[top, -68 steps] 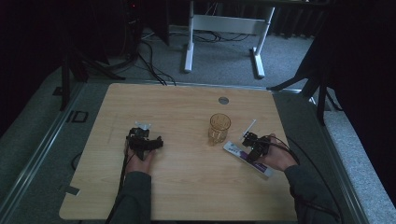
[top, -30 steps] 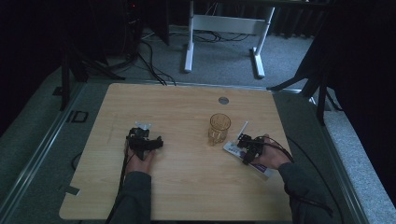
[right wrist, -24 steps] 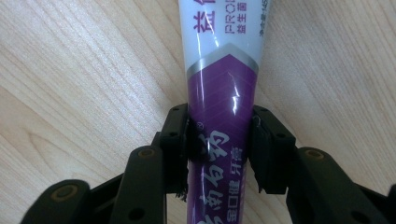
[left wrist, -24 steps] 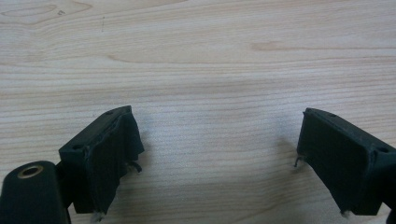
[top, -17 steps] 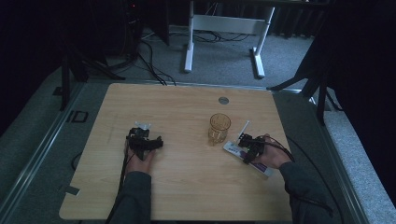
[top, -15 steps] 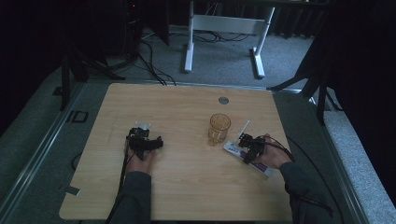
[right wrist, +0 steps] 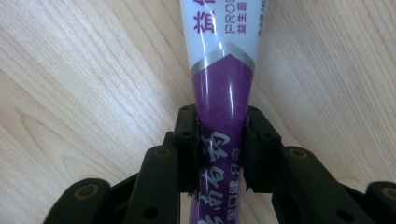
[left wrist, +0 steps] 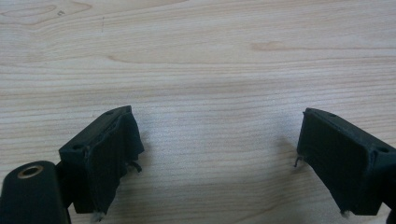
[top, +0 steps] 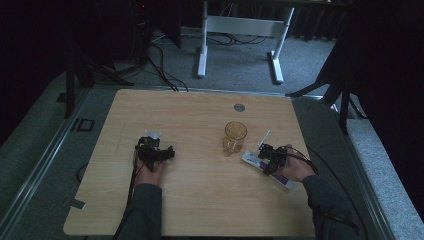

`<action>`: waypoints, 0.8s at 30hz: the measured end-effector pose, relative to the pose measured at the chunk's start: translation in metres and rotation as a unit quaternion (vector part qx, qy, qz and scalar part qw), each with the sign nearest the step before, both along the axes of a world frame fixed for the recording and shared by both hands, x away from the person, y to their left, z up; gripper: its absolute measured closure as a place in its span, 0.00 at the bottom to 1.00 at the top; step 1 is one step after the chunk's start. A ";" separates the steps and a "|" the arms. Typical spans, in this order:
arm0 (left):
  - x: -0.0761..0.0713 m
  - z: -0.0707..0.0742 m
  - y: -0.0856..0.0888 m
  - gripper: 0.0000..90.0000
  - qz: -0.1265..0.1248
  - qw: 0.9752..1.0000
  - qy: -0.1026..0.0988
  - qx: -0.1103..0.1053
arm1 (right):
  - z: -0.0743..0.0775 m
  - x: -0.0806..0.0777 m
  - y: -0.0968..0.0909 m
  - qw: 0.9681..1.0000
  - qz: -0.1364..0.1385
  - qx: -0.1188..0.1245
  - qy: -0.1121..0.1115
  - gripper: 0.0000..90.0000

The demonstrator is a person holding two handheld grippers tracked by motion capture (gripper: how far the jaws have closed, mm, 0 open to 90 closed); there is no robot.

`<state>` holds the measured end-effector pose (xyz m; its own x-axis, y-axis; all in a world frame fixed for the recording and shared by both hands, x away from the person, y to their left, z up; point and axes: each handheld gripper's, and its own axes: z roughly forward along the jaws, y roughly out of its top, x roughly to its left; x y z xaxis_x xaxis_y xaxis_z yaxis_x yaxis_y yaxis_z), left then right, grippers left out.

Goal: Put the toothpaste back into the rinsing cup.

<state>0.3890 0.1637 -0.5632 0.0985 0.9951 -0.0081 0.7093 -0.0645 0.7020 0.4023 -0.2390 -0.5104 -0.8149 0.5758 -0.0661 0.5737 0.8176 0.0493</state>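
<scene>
- While the right hand-held gripper (right wrist: 219,154) has just been closing, its jaws now pinch the purple end of the toothpaste tube (right wrist: 223,56), which lies flat on the tabletop (top: 200,200) at about four o'clock from the amber glass (top: 235,136).
- The tube looks light and soft; I judge it will dent under the pads rather than resist, and its glossy skin may let it slide.
- The grip sits across the narrow purple part, where the tube is slimmest, which seems a sound place to hold; the wider white part would squash more.
- A white stick-like thing, perhaps a toothbrush (top: 263,137), lies just at the tube's twelve o'clock end.
- The left hand-held gripper (left wrist: 215,149) rests with jaws wide apart over bare wood, at nine o'clock from the glass, holding nothing.
- The glass, likely fragile, stands near the tube, so a careless lift could knock it.
</scene>
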 end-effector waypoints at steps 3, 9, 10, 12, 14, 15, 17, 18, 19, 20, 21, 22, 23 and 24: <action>0.000 0.000 0.000 0.13 0.000 1.000 0.000 0.000 | 0.002 0.000 -0.003 1.000 -0.002 0.001 0.000 0.79; 0.000 0.000 0.000 0.13 0.000 1.000 0.000 0.000 | 0.007 -0.001 -0.008 1.000 -0.010 0.010 -0.006 0.79; 0.000 0.000 0.000 0.13 0.000 1.000 0.000 0.000 | 0.008 -0.001 -0.008 1.000 -0.011 0.012 -0.007 0.79; 0.000 0.000 0.000 0.13 0.000 1.000 0.000 0.000 | 0.010 0.000 -0.010 1.000 -0.009 0.012 -0.011 0.79; 0.000 0.000 0.000 0.13 0.000 1.000 0.000 0.000 | 0.012 0.000 -0.011 1.000 -0.012 0.014 -0.012 0.79; 0.000 0.000 0.000 0.13 0.000 1.000 0.000 0.000 | 0.014 0.001 -0.012 1.000 -0.013 0.016 -0.016 0.79; 0.000 0.000 0.000 0.13 0.000 1.000 0.000 0.000 | 0.016 0.001 -0.013 0.999 -0.023 0.020 -0.018 0.79; 0.000 0.000 0.000 0.13 0.000 1.000 0.000 0.000 | 0.017 0.001 -0.014 0.999 -0.025 0.024 -0.020 0.79; 0.000 0.000 0.000 0.13 0.000 1.000 0.000 0.000 | 0.018 0.001 -0.014 0.999 -0.027 0.026 -0.022 0.79; 0.000 0.000 0.000 0.13 0.000 1.000 0.000 0.000 | 0.019 0.002 -0.015 0.999 -0.030 0.028 -0.024 0.79; 0.000 0.000 0.000 0.13 0.000 1.000 0.000 0.000 | 0.020 0.002 -0.015 0.999 -0.031 0.030 -0.025 0.79; 0.000 0.000 0.000 0.13 0.000 1.000 0.000 0.000 | 0.021 0.002 -0.015 0.999 -0.032 0.030 -0.026 0.79; 0.000 0.000 0.000 0.13 0.000 1.000 0.000 0.000 | 0.021 0.003 -0.015 0.999 -0.033 0.032 -0.027 0.79; 0.000 0.000 0.000 0.13 0.000 1.000 0.000 0.000 | 0.023 0.003 -0.016 0.998 -0.036 0.034 -0.028 0.79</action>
